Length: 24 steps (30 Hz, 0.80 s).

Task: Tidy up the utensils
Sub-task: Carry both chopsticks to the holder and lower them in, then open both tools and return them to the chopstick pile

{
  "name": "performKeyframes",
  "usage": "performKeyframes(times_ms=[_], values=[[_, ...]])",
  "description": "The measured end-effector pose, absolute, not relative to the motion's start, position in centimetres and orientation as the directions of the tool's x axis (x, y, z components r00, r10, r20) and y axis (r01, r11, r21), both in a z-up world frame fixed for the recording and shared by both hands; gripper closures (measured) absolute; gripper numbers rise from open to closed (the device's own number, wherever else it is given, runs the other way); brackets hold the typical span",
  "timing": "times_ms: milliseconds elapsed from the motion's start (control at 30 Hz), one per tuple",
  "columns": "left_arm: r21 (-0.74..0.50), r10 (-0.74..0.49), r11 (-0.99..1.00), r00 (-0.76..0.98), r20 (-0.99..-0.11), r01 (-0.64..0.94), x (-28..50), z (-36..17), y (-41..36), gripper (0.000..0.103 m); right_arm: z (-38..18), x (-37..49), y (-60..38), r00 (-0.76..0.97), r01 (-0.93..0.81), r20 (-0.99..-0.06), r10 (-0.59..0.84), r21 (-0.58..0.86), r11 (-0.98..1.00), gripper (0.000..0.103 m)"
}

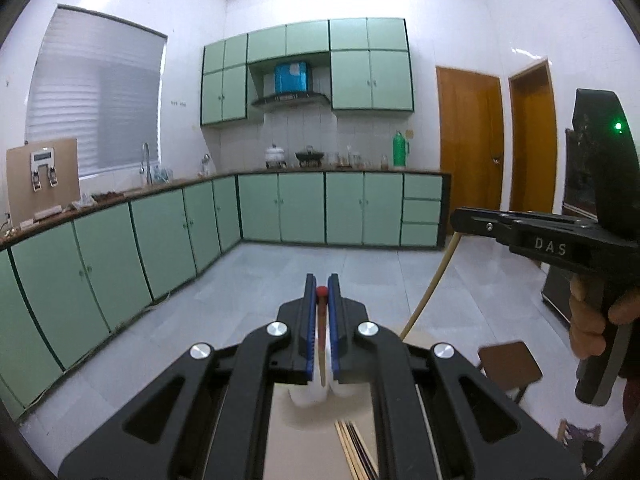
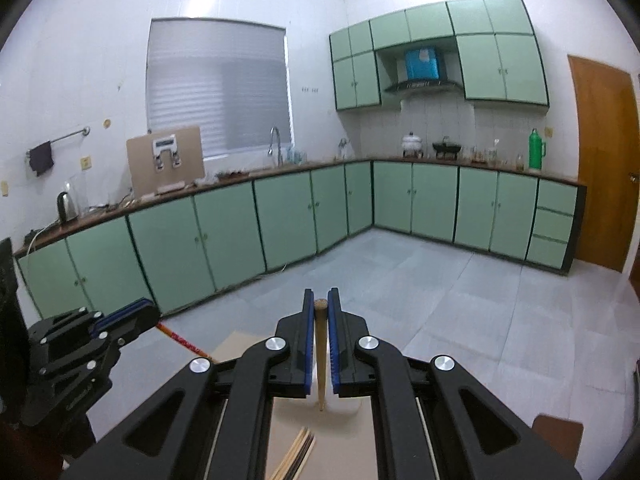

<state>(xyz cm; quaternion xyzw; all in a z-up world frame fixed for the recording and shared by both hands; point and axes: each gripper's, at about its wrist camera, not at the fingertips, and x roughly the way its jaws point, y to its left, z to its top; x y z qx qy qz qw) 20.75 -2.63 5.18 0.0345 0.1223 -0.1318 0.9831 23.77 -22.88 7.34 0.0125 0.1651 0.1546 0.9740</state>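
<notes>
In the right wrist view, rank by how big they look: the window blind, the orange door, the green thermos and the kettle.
Largest to smallest as they appear:
1. window blind
2. orange door, cut off by the frame edge, so unsure against the blind
3. green thermos
4. kettle, close to the thermos; roughly alike

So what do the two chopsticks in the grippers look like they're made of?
Left gripper's chopstick: probably lacquered wood, brown shaft with a glossy red tip. Right gripper's chopstick: plain wood or bamboo, matte tan, unpainted end showing.

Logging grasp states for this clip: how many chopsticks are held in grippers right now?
2: a red-tipped chopstick in the left gripper, a plain wooden chopstick in the right gripper.
</notes>
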Motion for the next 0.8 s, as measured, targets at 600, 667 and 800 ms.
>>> performKeyframes(times_ms=[600,667,800], values=[[0.001,-0.226,0.969,0.894,-0.387,0.246,34.8,-1.3,-4.2,0.098,-1.2,34.8,-21.2,0.856,-0.222,-0.462,0.234,0.08,0.972,0.097],[-0.001,-0.227,0.969,0.885,-0.407,0.248,35.4,-2.1,-3.8,0.098,-2.1,35.2,-21.1,0.845,-0.222,-0.481,0.233,0.081,0.972,0.097],[-0.004,-0.224,0.969,0.867,-0.445,0.248,35.9,-3.4,-3.4,0.098,-3.2,35.2,-21.1,0.828,-0.227,-0.505,0.242,0.091,0.97,0.096]])
